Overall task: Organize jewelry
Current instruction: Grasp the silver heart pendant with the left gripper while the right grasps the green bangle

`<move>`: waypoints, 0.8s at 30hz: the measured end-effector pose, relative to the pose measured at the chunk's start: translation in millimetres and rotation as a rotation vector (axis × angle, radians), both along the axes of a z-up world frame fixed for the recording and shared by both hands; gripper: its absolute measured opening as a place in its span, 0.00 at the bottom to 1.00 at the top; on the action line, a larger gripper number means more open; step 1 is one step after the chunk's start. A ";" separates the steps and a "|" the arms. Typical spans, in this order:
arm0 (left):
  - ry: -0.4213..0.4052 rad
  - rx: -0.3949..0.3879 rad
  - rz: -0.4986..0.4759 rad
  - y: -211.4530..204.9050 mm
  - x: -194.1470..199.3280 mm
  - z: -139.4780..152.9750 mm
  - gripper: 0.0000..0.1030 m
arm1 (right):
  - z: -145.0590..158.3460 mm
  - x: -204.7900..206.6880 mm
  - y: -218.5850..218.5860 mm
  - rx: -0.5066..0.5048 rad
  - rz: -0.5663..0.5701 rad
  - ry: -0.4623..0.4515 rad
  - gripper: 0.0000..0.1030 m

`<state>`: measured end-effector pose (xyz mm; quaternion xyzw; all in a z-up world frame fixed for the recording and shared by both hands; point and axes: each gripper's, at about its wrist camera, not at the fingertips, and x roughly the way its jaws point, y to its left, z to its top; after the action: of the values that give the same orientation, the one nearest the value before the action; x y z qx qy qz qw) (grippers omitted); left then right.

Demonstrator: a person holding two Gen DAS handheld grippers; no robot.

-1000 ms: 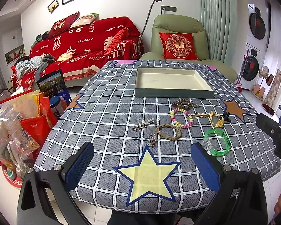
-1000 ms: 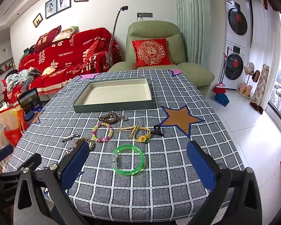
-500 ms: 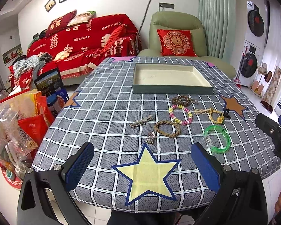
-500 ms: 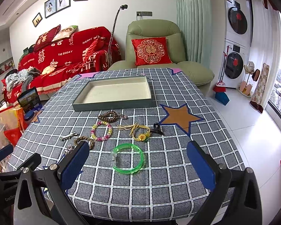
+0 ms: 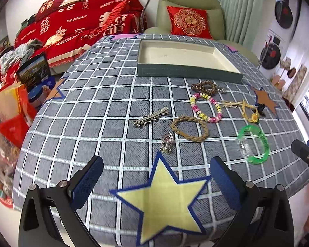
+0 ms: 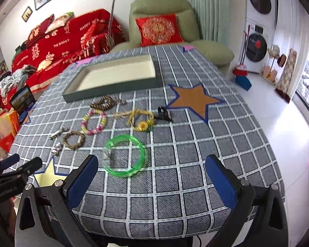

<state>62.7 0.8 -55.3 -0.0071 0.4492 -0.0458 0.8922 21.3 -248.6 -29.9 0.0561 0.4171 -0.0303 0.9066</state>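
Red sofa throws (image 6: 57,41) reading "HAPPY WEDDING" and "THE BIGDAY" back the grey checked surface (image 6: 195,154). Both jaws stand spread, empty; translucent green plastic bangle (image 6: 124,156) lies just ahead between the right gripper's (image 6: 152,182) jaws, and the left gripper (image 5: 156,187) hovers over a yellow star.
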 end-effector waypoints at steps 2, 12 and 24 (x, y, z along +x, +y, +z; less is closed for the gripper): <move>0.014 0.004 -0.017 -1.4 6.9 -4.8 1.00 | -6.5 6.3 -3.1 0.011 0.000 0.028 1.00; 0.066 0.021 -0.079 -11.7 32.7 -22.7 0.86 | -37.6 43.0 -0.3 0.041 0.031 0.151 1.00; 0.102 0.041 -0.123 -22.2 40.6 -33.8 0.71 | -58.0 63.0 10.6 -0.001 0.067 0.216 0.80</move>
<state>103.3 -21.4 -89.1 0.0362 0.4944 -0.0910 0.8637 84.3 -238.0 -87.9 0.0380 0.5139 -0.0059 0.8570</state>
